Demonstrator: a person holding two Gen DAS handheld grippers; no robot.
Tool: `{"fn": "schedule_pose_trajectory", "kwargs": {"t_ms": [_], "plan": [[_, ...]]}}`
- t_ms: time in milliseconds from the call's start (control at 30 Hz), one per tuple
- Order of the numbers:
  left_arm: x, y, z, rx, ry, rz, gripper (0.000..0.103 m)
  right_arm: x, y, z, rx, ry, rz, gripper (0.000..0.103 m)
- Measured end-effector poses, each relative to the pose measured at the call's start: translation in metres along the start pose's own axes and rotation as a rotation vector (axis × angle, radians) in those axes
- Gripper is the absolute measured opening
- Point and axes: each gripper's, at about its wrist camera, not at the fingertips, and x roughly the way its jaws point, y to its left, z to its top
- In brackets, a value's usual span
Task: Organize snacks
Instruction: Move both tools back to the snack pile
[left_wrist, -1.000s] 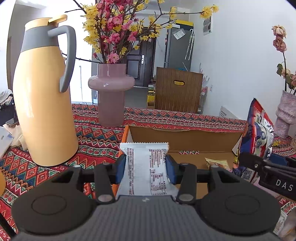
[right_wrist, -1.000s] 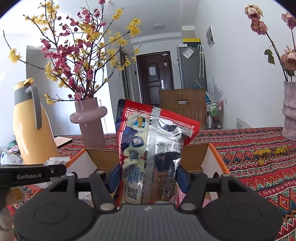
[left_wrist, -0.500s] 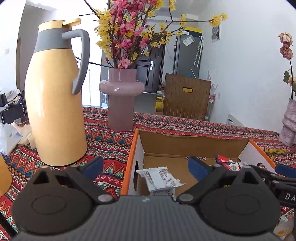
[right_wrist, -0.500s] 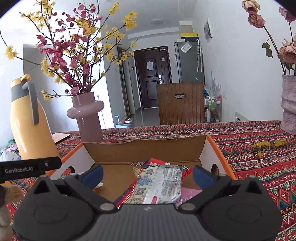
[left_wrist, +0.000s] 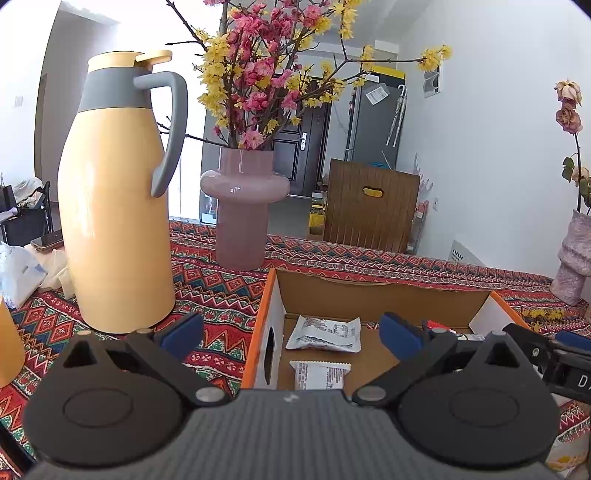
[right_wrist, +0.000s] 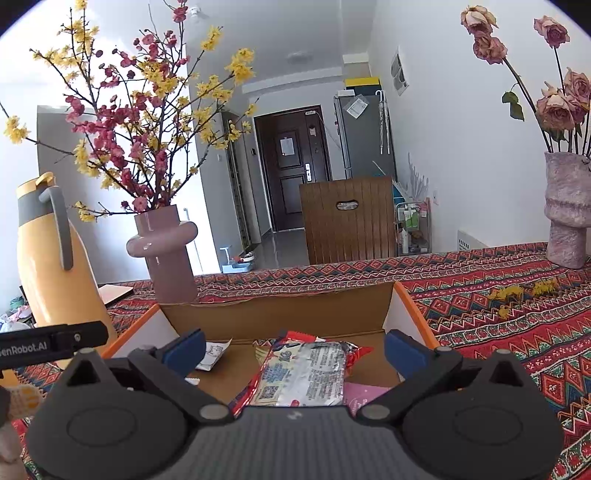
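Observation:
An open cardboard box (left_wrist: 369, 297) with orange edges sits on the patterned cloth. Two white snack packets (left_wrist: 325, 333) lie flat on its floor at the left. A red and silver snack bag (right_wrist: 306, 373) lies in the box's right part, over a pink packet (right_wrist: 364, 396). My left gripper (left_wrist: 291, 334) hovers over the box's left wall, jaws wide open and empty. My right gripper (right_wrist: 293, 349) hangs over the box's near edge, wide open and empty, the red bag below it. The box (right_wrist: 277, 308) shows in the right wrist view too.
A tall yellow thermos jug (left_wrist: 114, 206) stands left of the box. A mauve vase of pink and yellow blossoms (left_wrist: 243, 206) stands behind it. A rough stone vase of dried roses (right_wrist: 569, 210) stands at the far right. Loose yellow petals (right_wrist: 524, 291) lie on the cloth.
Both grippers opened wide. The white packet dropped from the left one into the box; the red bag dropped from the right one and lies flat there.

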Motion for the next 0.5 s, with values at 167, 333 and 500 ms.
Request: {"fn": "schedule_pose_trajectory", "kwargs": {"t_ms": [167, 333, 500], "plan": [[-0.014, -0.006, 0.006, 0.012, -0.018, 0.021, 0.103, -0.019, 0.006, 0.011, -0.017, -0.042, 0.0, 0.103], [-0.043, -0.008, 0.01, 0.018, -0.036, 0.011, 0.103, -0.052, 0.012, 0.022, -0.028, -0.095, 0.031, 0.103], [-0.075, -0.011, 0.004, 0.036, -0.052, 0.012, 0.103, -0.088, 0.012, 0.02, -0.025, -0.113, 0.046, 0.103]]}}
